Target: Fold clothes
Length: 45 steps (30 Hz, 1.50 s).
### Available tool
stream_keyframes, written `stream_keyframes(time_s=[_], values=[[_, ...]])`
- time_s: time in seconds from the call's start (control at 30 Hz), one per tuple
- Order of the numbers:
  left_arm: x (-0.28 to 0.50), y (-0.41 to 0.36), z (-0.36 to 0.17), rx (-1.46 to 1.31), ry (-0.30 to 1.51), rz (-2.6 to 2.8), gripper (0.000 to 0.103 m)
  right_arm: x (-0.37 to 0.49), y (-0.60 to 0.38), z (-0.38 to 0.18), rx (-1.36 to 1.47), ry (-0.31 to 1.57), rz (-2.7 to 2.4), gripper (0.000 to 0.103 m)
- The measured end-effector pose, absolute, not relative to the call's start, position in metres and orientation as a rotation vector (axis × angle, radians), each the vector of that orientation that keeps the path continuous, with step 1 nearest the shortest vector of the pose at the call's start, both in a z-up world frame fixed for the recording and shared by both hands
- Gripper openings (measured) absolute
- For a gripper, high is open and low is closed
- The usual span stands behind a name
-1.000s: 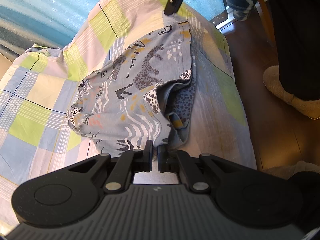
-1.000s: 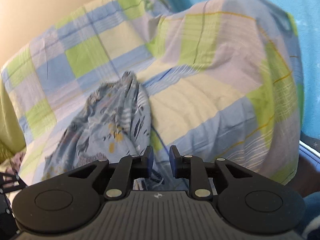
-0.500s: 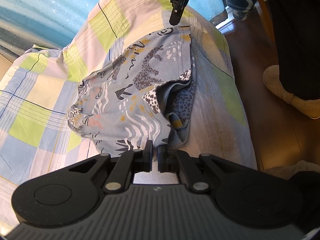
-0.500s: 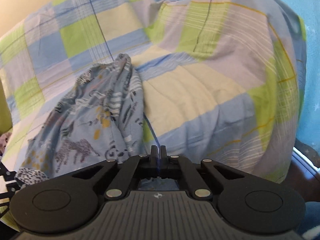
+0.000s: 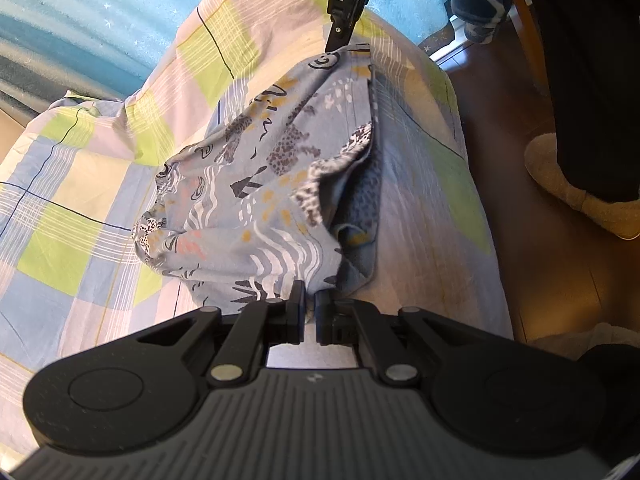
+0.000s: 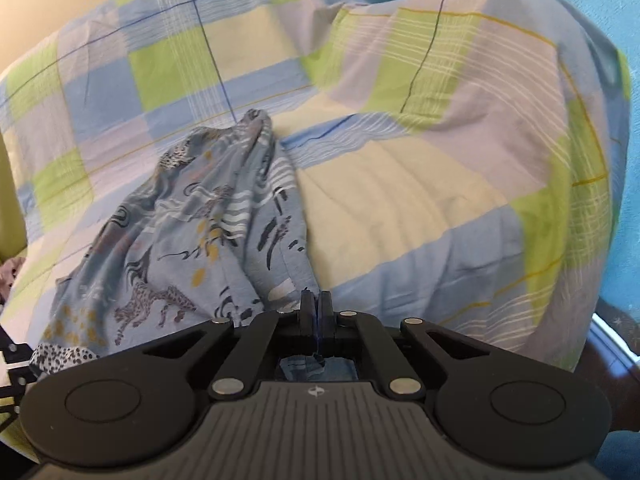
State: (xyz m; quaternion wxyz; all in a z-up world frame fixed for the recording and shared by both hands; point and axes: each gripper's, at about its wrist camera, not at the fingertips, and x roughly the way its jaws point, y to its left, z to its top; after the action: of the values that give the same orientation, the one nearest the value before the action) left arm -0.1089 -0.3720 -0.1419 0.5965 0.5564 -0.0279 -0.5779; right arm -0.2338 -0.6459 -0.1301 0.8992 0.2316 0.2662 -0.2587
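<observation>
A light blue garment [image 5: 256, 184] printed with animals and zebra stripes lies crumpled on a checked bedsheet [image 5: 72, 184]. Its right side is folded back, showing a darker inside. My left gripper [image 5: 310, 304] is at the garment's near hem, shut with cloth pinched between its fingers. At the far corner, my right gripper [image 5: 338, 40] comes down from above and pinches the cloth there. Seen from the right wrist, the right gripper [image 6: 316, 304] is shut on the edge of the garment [image 6: 200, 240], which trails away to the left over the sheet.
The bed's edge runs down the right of the left wrist view, with dark wooden floor [image 5: 540, 272] beyond. A person's dark trouser leg and a beige slipper [image 5: 576, 188] stand there. Turquoise fabric [image 5: 88, 16] lies behind the bed. The sheet bulges high [image 6: 460, 80] to the right.
The right gripper went from open to shut on the garment's far corner and has drawn that corner up and taut. The left gripper has stayed where it was.
</observation>
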Motion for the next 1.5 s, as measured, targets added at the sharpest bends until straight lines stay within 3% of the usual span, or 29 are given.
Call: stream_keyframes(time_s=[0.1,0.2,0.27,0.33,0.37,0.4,0.43,0.5,0.57,0.83,1.0,1.1,1.17,1.23,1.27,1.47,1.5], values=[[-0.109,-0.372,-0.142,1.291,-0.064,-1.342,0.0,-0.233,-0.645,-0.135,0.487,0.583,-0.576,0.001],[-0.108,-0.371,-0.142,1.283,-0.055,-1.342,0.0,-0.247,-0.644,-0.127,0.512,0.52,-0.582,0.011],[-0.109,-0.371,-0.142,1.29,-0.061,-1.341,0.0,-0.255,-0.634,-0.118,0.493,0.472,-0.528,0.02],[-0.109,-0.372,-0.142,1.292,-0.061,-1.342,0.0,-0.255,-0.624,-0.118,0.492,0.458,-0.451,0.047],[-0.109,-0.372,-0.141,1.29,-0.059,-1.343,0.0,-0.249,-0.62,-0.121,0.486,0.482,-0.427,0.048],[-0.109,-0.372,-0.141,1.289,-0.059,-1.343,0.0,-0.242,-0.618,-0.124,0.487,0.508,-0.409,0.048],[-0.109,-0.372,-0.141,1.29,-0.061,-1.343,0.0,-0.236,-0.617,-0.127,0.489,0.531,-0.396,0.039],[-0.109,-0.371,-0.142,1.293,-0.065,-1.343,0.0,-0.232,-0.618,-0.129,0.494,0.551,-0.414,0.003],[-0.11,-0.37,-0.143,1.299,-0.071,-1.342,0.0,-0.244,-0.621,-0.121,0.497,0.511,-0.475,0.0],[-0.111,-0.37,-0.144,1.316,-0.087,-1.341,0.0,-0.256,-0.64,-0.15,0.69,0.614,-0.556,0.001],[-0.109,-0.367,-0.142,1.295,-0.068,-1.336,0.001,-0.258,-0.635,-0.136,0.595,0.588,-0.61,0.004],[-0.109,-0.366,-0.14,1.285,-0.057,-1.336,0.001,-0.255,-0.623,-0.12,0.46,0.538,-0.653,0.018],[-0.105,-0.366,-0.136,1.245,-0.03,-1.34,0.005,-0.255,-0.621,-0.11,0.42,0.484,-0.651,0.022],[-0.095,-0.365,-0.125,1.146,0.03,-1.357,0.008,-0.25,-0.622,-0.102,0.39,0.442,-0.61,0.043],[-0.09,-0.364,-0.12,1.09,0.057,-1.363,0.008,-0.243,-0.623,-0.101,0.383,0.445,-0.573,0.047],[-0.075,-0.363,-0.101,0.91,0.112,-1.38,0.01,-0.178,-0.62,-0.107,0.245,0.531,-0.452,0.048],[-0.075,-0.364,-0.101,0.917,0.115,-1.38,0.01,-0.169,-0.622,-0.109,0.228,0.551,-0.449,0.043]])
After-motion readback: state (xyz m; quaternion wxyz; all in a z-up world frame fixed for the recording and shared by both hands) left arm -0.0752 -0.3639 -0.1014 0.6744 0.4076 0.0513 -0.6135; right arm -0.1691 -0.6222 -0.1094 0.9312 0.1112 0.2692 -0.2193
